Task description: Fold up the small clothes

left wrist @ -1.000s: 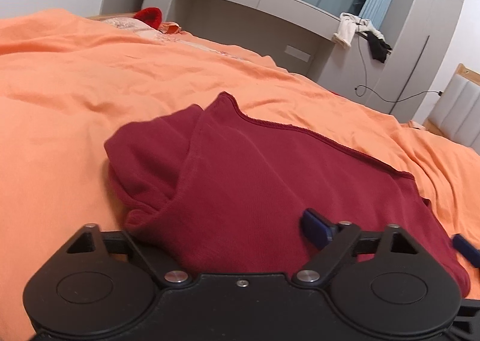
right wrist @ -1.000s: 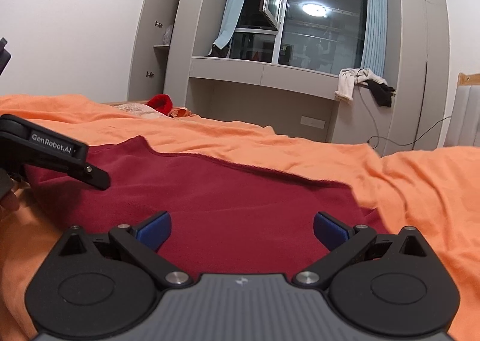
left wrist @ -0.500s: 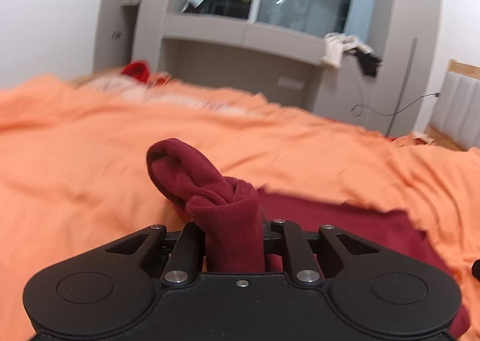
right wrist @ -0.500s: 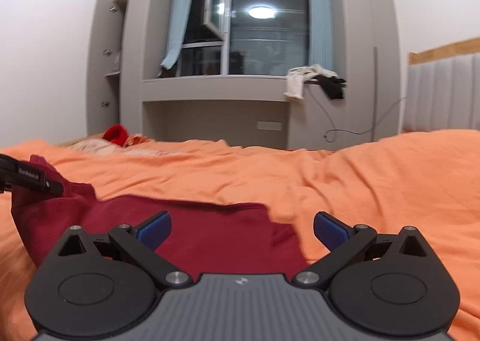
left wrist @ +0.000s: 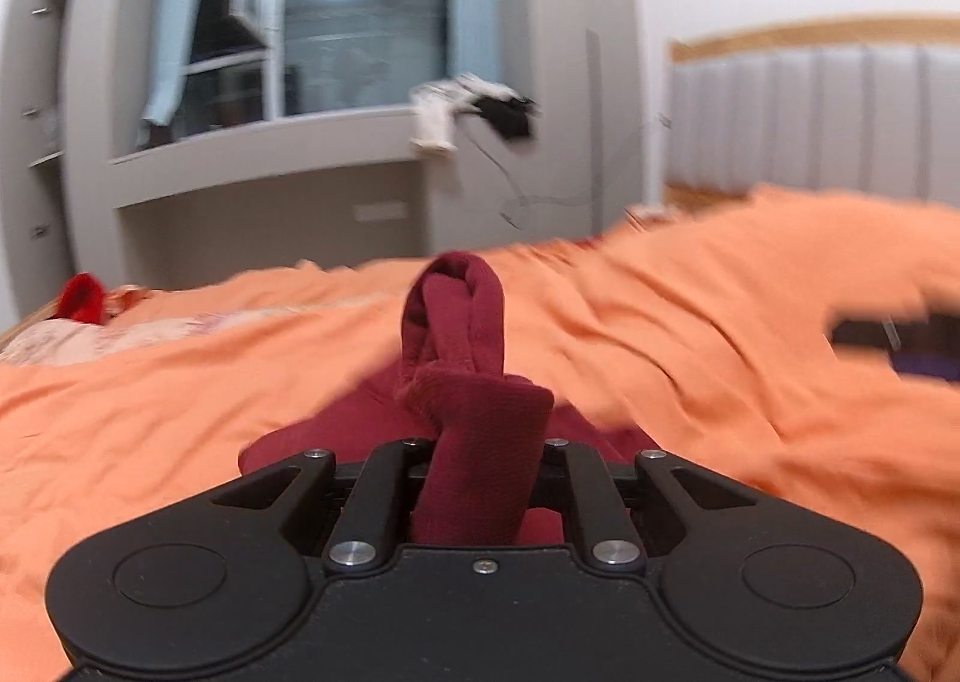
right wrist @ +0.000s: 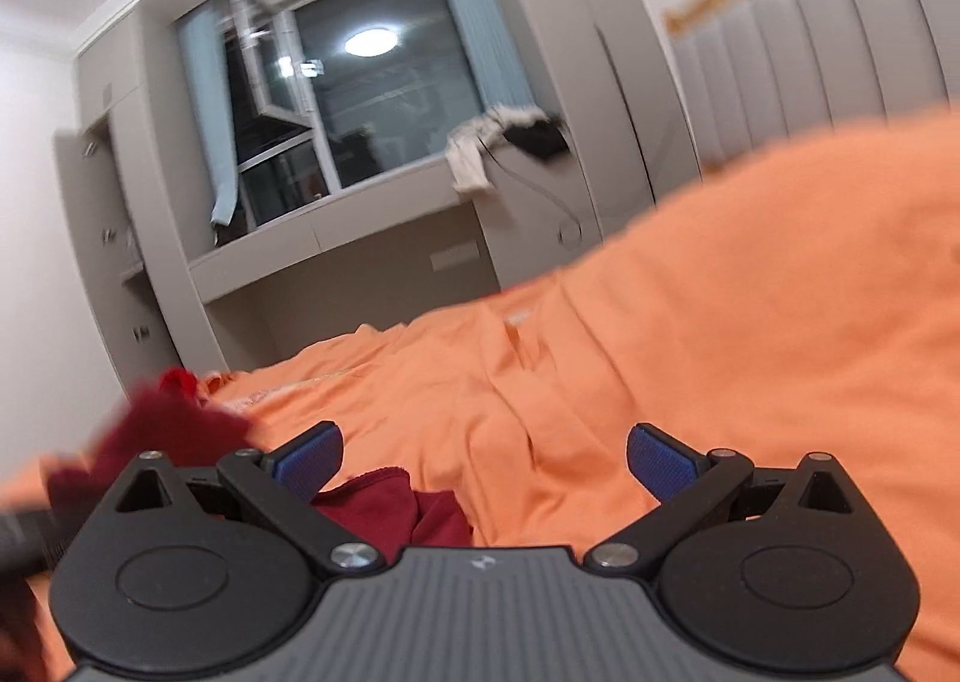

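Note:
A dark red garment [left wrist: 474, 412] lies on the orange bedcover [left wrist: 180, 382]. My left gripper [left wrist: 480, 454] is shut on a bunched fold of it, which stands up between the fingers, lifted off the bed. In the right wrist view the garment [right wrist: 384, 502] shows low at the left, with a raised part [right wrist: 174, 430] further left. My right gripper [right wrist: 483, 457] is open and empty above the bedcover [right wrist: 720, 352], to the right of the garment. The right gripper shows blurred at the right edge of the left wrist view [left wrist: 900, 340].
A grey wall unit with a window [left wrist: 360, 21] stands beyond the bed. White and black clothes [left wrist: 474, 108] hang on its ledge. A red item [left wrist: 81, 298] lies at the bed's far left. A padded headboard [left wrist: 810, 111] is at the right.
My left gripper closed on the red garment and lifted a fold of it. Both grippers swung to the right; the right gripper moved off the garment and stayed open.

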Demonstrator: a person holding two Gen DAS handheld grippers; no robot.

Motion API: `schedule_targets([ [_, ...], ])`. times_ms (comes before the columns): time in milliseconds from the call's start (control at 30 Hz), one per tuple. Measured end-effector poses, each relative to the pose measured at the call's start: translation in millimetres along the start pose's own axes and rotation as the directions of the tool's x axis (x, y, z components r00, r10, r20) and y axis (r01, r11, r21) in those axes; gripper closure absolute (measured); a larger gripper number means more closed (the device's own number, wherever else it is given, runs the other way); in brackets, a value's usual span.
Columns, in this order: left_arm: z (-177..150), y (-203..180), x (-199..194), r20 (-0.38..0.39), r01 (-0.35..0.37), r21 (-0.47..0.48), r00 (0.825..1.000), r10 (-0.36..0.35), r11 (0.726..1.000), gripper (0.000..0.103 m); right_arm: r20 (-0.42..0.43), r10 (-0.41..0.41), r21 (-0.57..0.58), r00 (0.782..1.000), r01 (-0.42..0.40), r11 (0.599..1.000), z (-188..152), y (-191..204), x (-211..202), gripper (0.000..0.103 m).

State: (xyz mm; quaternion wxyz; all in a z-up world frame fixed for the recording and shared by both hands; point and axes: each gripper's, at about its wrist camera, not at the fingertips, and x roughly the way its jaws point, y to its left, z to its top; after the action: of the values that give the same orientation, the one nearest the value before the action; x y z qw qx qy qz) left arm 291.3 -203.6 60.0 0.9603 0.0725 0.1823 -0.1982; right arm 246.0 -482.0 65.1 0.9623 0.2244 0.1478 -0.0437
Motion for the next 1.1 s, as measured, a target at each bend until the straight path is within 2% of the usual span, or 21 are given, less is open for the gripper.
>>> schedule_targets([
  [133, -25, -30, 6, -0.057, 0.055, 0.11, 0.997, -0.049, 0.992, 0.088, -0.152, 0.036, 0.198, 0.988, -0.005, 0.98, 2, -35, 24, 0.0],
  [233, -46, -47, 3, -0.073, 0.08, 0.237, 0.995, -0.064, 0.968, 0.078, -0.238, 0.03, 0.235, 0.971, 0.028, 0.972, -3, -43, 38, 0.0],
  [400, -59, -43, -8, -0.095, 0.151, 0.264, 0.987, -0.13, 0.953, 0.055, -0.248, 0.137, 0.315, 0.959, -0.054, 0.948, -17, -42, 48, 0.0],
  [467, -58, -39, -14, -0.089, 0.183, 0.248, 0.982, -0.166, 0.951, 0.039, -0.247, 0.161, 0.328, 0.955, -0.074, 0.942, -21, -37, 53, 0.0],
  [500, -58, -37, -19, -0.082, 0.195, 0.242, 0.98, -0.18, 0.95, 0.034, -0.248, 0.174, 0.332, 0.953, -0.085, 0.94, -22, -37, 56, 0.0],
  [533, -57, -35, -23, -0.071, 0.201, 0.24, 0.979, -0.189, 0.95, 0.027, -0.249, 0.187, 0.337, 0.95, -0.097, 0.937, -23, -35, 57, 0.0],
  [633, -53, -33, -30, -0.042, 0.21, 0.248, 0.978, -0.206, 0.946, 0.017, -0.247, 0.248, 0.371, 0.937, -0.145, 0.917, -27, -29, 62, 0.0],
  [733, -52, -29, -38, -0.01, 0.198, 0.251, 0.979, -0.201, 0.948, 0.001, -0.263, 0.289, 0.403, 0.921, -0.168, 0.9, -31, -20, 72, 0.0],
  [833, -56, -21, -44, 0.015, 0.183, 0.245, 0.981, -0.192, 0.952, 0.001, -0.289, 0.326, 0.427, 0.9, -0.184, 0.885, -38, -12, 84, 0.0],
  [967, -64, -12, -47, 0.043, 0.157, 0.243, 0.984, -0.172, 0.957, 0.001, -0.256, 0.411, 0.455, 0.875, -0.266, 0.85, -44, -5, 97, 0.0],
  [1100, -71, -8, -48, 0.041, 0.142, 0.288, 0.986, -0.161, 0.947, 0.001, -0.238, 0.456, 0.38, 0.858, -0.35, 0.856, -37, 8, 114, 0.0],
])
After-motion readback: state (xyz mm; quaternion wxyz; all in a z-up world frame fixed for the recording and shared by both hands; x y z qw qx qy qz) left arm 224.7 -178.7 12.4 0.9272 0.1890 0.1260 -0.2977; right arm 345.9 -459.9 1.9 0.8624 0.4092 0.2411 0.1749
